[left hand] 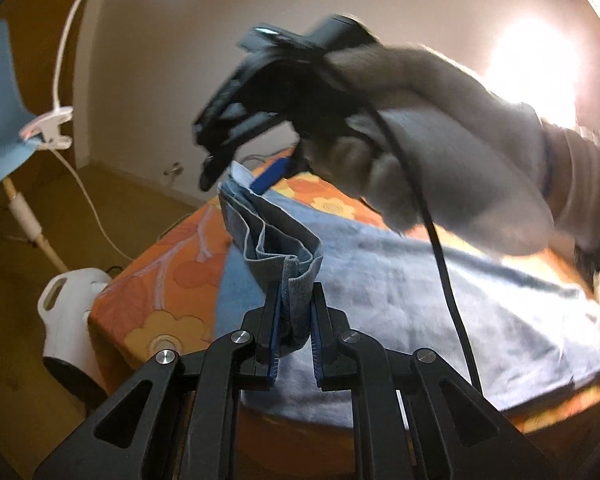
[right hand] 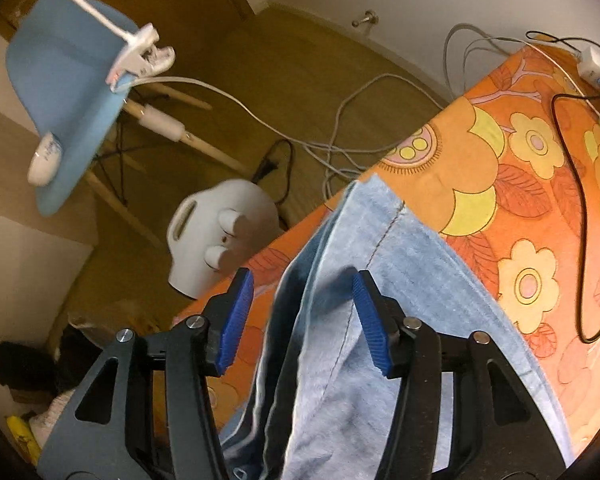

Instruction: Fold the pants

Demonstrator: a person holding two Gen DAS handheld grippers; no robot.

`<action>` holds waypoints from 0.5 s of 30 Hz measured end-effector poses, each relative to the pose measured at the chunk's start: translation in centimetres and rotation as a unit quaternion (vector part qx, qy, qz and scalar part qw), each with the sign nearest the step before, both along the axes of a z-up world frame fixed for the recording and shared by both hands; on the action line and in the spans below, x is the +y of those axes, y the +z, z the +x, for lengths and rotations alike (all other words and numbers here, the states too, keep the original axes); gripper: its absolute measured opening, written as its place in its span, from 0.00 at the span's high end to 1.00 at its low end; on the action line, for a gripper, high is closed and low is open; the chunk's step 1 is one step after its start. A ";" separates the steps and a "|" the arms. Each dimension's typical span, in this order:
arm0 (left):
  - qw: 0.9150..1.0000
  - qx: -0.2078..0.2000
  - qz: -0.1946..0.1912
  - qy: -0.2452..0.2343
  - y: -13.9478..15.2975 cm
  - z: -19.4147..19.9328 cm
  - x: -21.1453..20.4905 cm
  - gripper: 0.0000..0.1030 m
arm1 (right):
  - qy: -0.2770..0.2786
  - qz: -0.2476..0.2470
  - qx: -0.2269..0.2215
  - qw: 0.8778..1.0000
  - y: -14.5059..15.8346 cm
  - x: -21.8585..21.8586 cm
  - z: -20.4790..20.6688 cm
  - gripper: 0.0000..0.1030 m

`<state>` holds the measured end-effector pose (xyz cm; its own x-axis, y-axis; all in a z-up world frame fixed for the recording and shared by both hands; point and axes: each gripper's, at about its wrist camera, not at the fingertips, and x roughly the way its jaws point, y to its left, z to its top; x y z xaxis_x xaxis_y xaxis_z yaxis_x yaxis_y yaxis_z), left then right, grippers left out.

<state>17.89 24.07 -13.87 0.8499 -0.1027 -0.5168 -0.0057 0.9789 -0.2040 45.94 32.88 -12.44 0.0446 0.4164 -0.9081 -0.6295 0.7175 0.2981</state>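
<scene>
My left gripper, lower centre, pinches the pants hem to lift a fold; my right gripper stands half-open astride the denim — gripping nothing — on the orange tablecloth.

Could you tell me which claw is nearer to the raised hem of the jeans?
Left. The left claw is shut on the raised hem. The right claw stands open astride the jeans, pads apart from the cloth.

Each black hand-held gripper has 2 blue ribbed pads; the hand wears a grey glove.
</scene>
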 end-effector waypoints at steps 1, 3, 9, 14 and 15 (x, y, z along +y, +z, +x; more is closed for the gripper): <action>1.000 -0.001 0.005 -0.006 0.0 -0.1 -0.4 0.89 | 0.007 -0.014 -0.005 1.000 -0.1 0.3 -0.2 0.48; 1.000 0.000 0.014 -0.016 0.0 -0.2 -1.2 0.89 | 0.018 -0.037 -0.012 0.999 -0.4 0.7 -0.5 0.47; 0.999 0.003 0.031 -0.033 0.0 -0.6 -2.4 0.89 | 0.022 -0.091 -0.040 0.995 -0.6 0.5 -0.8 0.47; 0.999 0.000 0.024 -0.035 0.1 -0.8 -2.3 0.89 | -0.011 -0.079 -0.016 0.997 -0.8 -2.0 0.7 0.70; 0.999 0.000 0.025 -0.036 0.1 -0.8 -2.4 0.89 | -0.015 -0.075 -0.012 0.997 -0.7 -2.5 0.9 0.73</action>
